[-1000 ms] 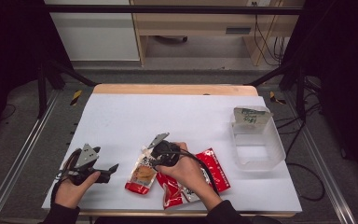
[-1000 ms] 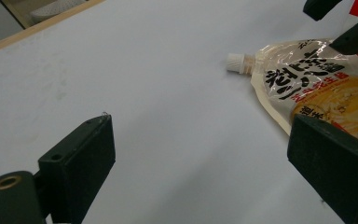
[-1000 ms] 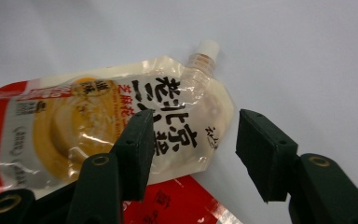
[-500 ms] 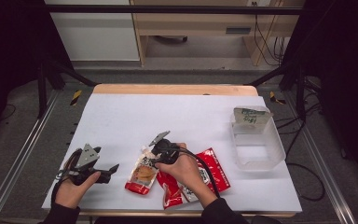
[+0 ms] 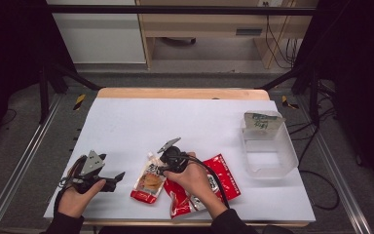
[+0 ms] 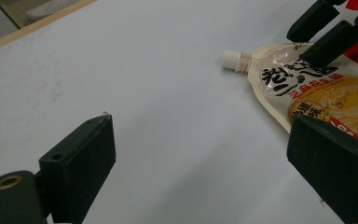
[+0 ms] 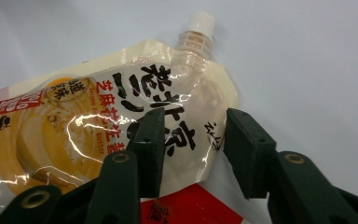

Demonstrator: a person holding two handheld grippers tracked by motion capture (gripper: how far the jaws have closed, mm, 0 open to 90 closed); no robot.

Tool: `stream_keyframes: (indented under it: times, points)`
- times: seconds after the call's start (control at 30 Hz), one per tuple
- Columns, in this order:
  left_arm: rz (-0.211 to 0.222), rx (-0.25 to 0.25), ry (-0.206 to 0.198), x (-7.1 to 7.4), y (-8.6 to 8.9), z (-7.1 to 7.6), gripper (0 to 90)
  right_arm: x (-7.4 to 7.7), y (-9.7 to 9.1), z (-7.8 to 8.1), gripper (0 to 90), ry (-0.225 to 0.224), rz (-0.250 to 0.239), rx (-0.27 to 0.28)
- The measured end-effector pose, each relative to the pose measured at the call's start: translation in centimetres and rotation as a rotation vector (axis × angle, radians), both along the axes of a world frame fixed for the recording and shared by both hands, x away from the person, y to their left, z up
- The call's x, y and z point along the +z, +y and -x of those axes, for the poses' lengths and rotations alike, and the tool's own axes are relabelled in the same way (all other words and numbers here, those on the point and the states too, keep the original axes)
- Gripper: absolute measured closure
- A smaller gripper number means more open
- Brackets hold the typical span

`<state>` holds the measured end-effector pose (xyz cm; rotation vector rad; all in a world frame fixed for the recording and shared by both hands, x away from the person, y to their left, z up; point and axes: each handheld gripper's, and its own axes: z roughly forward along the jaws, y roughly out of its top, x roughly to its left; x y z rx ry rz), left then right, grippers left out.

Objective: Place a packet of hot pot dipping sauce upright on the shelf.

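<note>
White-capped sauce pouch (image 7: 121, 135) lies flat, its upper edge between the closing, half-wide right tool (image 7: 193, 144); bare table (image 5: 185, 122) beyond.

Lab, framed table (image 5: 195, 126), floor cables (image 5: 316, 146)

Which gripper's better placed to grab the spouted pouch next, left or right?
Right. The right gripper is at the spouted pouch, its jaws, which have just been closing, straddling the upper edge near the cap. The left gripper sits open off to the side on bare table, apart from it.
</note>
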<state>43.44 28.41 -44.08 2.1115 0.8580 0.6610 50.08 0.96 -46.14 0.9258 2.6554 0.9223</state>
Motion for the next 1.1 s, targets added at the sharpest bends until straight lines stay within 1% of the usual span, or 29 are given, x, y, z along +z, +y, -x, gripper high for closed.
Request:
stream_keyframes:
  times: [0.13,0.3,0.37,0.4,0.43,0.57,0.6,0.63,0.67,0.7,0.73,0.8,0.87,0.97,1.0,1.03,1.1]
  points:
    - [0.004,0.0,0.0,-0.1,-0.1,0.0,7.9,-0.1,-0.1,0.1,70.8,0.003,0.007,-0.005]
    - [0.0,-0.003,0.001,-0.1,-0.2,0.0,8.0,-0.1,0.2,0.4,81.3,-0.014,0.02,0.011]
    - [0.0,-0.004,0.002,-0.1,-0.2,0.0,8.0,-0.1,0.2,0.4,83.4,-0.015,0.019,0.013]
    - [0.001,-0.004,0.002,-0.1,-0.2,0.0,8.0,-0.1,0.2,0.4,86.8,-0.016,0.015,0.015]
    - [-0.003,-0.005,0.002,0.0,-0.2,0.0,8.0,-0.1,0.2,0.5,87.4,-0.018,0.009,0.016]
    - [0.001,-0.004,0.001,0.0,-0.1,0.0,8.0,0.2,0.5,0.6,89.1,-0.049,0.009,0.023]
    - [0.007,-0.003,-0.003,0.1,-0.1,0.0,8.0,0.4,0.5,0.6,89.2,-0.054,0.008,0.024]
    - [0.003,-0.005,-0.003,0.2,0.0,0.0,8.0,0.7,0.6,0.6,89.4,-0.065,0.0,0.03]
    - [0.008,-0.004,-0.003,0.2,0.0,0.0,8.0,1.0,0.6,0.6,89.5,-0.074,-0.009,0.036]
    - [0.02,-0.001,-0.006,0.2,0.0,0.0,8.1,1.3,0.6,0.7,89.6,-0.084,-0.014,0.04]
    - [0.014,-0.005,-0.006,0.3,0.1,0.0,8.1,1.7,0.7,0.8,89.7,-0.097,-0.013,0.043]
    - [0.032,-0.002,-0.007,0.4,0.0,0.0,8.1,2.4,0.8,0.8,89.8,-0.117,-0.018,0.05]
    - [0.033,-0.008,-0.004,0.4,0.0,0.0,8.2,3.1,0.8,0.8,89.9,-0.139,-0.023,0.057]
    - [0.042,-0.022,-0.012,0.7,-0.1,0.1,8.5,4.1,0.8,0.8,90.0,-0.166,-0.04,0.061]
    - [0.039,-0.027,-0.013,0.8,-0.1,0.1,8.5,4.5,0.8,0.8,90.0,-0.173,-0.042,0.064]
    - [0.048,-0.027,-0.016,0.9,-0.1,0.2,8.5,4.9,0.8,0.8,90.0,-0.182,-0.044,0.068]
    - [0.047,-0.038,-0.015,1.1,-0.1,0.2,8.4,5.6,0.8,0.8,90.0,-0.203,-0.048,0.081]
